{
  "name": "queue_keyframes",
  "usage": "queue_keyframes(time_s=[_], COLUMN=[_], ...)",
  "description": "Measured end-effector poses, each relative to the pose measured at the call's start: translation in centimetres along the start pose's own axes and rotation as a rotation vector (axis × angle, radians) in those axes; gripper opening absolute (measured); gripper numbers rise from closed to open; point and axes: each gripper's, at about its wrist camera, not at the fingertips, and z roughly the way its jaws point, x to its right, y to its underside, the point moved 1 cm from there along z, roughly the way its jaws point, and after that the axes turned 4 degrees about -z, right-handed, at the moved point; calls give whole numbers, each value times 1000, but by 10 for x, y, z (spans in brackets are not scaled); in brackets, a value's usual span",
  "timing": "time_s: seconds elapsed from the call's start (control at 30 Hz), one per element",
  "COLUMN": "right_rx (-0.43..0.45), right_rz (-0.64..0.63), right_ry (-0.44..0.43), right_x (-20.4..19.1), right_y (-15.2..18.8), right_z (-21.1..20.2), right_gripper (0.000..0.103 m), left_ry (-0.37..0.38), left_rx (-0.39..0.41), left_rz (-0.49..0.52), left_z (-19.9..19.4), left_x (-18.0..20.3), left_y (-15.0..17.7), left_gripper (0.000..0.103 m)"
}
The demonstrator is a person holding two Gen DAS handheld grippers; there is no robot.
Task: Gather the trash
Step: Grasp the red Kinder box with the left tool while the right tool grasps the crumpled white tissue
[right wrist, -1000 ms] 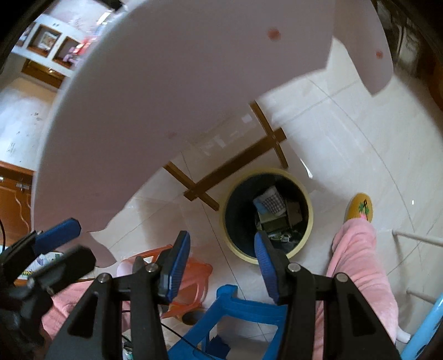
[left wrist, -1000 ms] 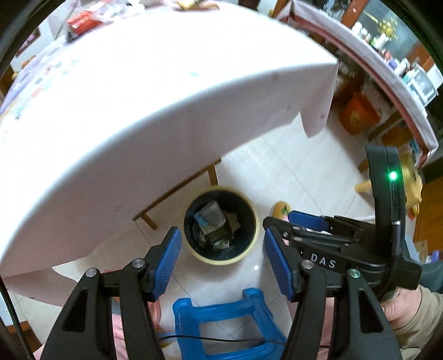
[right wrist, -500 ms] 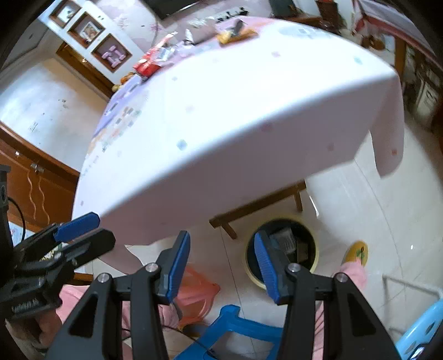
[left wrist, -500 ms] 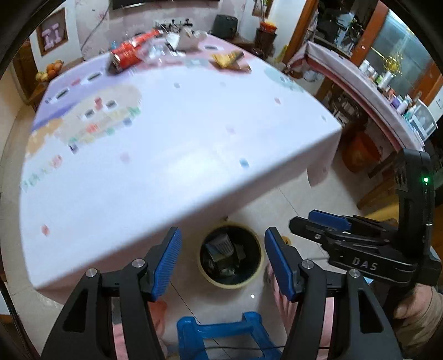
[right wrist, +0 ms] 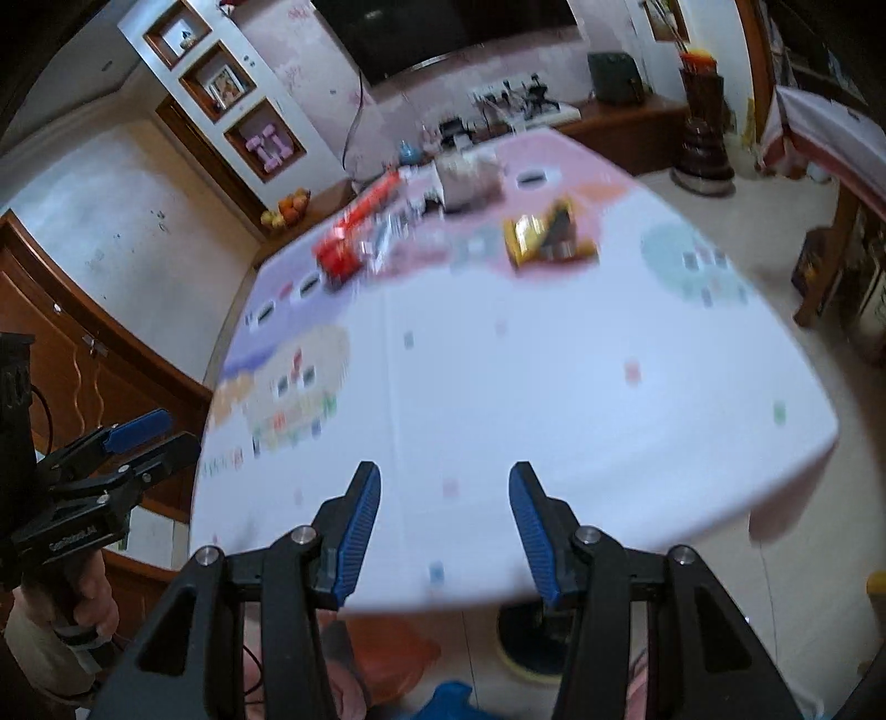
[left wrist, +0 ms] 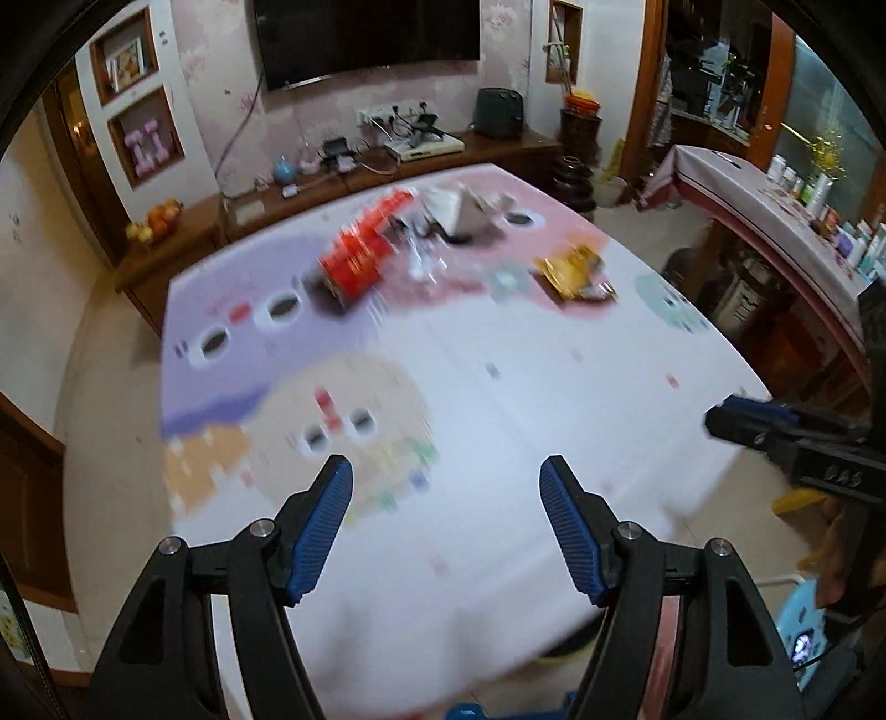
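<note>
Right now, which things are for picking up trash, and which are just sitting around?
For the job: red wrapper, yellow wrapper, crumpled paper pile, trash bin, left gripper, right gripper.

Just sitting around: TV, fruit, blue stool, tablecloth.

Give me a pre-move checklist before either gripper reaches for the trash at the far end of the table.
1. Left gripper empty: ok, nothing between the jaws, which are opening.
2. Right gripper empty: ok, jaws apart, nothing held.
3. Trash in view: ok, red packet, yellow wrapper and crumpled white paper lie at the far end.
4. Path over the tablecloth: ok, nothing stands between.
5. Exact edges of the trash: cannot tell, blurred.
6. Bin reachable: cannot tell, mostly hidden under the table edge.
</note>
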Motion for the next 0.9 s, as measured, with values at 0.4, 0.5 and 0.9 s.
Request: queue_keyframes(time_s=[0.4, 0.5, 0.9], right_rx=[80, 83, 31], right_rz=[-27, -55, -17], right_ry=[25, 51, 64], right_x=[-5, -7, 11], right_y=[-155, -188, -270], right_z=[56, 79, 178], right_gripper=[49, 49, 49], left_ry=[-125, -136, -197], left_rx=[-38, -65, -119], left_rz=[8, -28, -25], left_z=[88, 116, 212], left_x=[-28, -36, -51], left_y=[-133, -155, -208], left_gripper=[69, 69, 69])
